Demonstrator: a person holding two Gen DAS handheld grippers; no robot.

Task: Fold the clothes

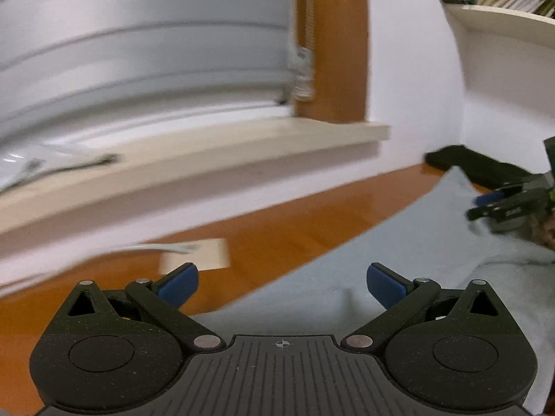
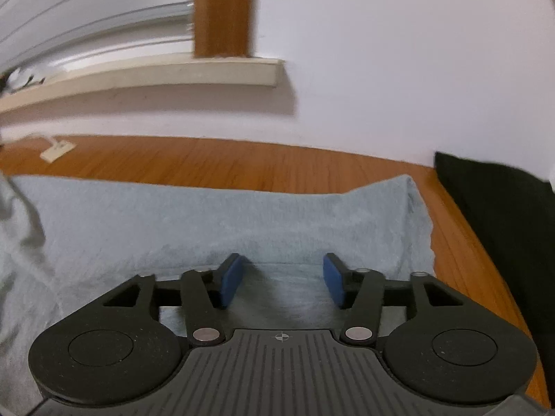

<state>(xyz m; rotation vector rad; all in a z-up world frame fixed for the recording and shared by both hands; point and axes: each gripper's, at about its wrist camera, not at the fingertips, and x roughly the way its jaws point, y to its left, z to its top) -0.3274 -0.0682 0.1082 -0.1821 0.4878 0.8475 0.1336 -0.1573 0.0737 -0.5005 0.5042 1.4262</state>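
- On the wooden bench [image 2: 242, 163], a light blue towel [image 2: 208, 222] lies flat, a doubled layer nearest, probably mid-fold.
- Right gripper [image 2: 282, 282] hovers over that layer, jaws spread, pinching nothing.
- Left gripper [image 1: 282, 286] stands wide, empty, above the towel's edge.

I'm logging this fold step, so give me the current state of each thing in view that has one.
Left tool: open, empty, above the towel's edge.
Right tool: open, nothing pinched, over the towel.
Light blue towel: spread on the wooden floor, folded layer near the right tool.
Black garment: lying beside the towel, untouched.
Window blind: lowered.
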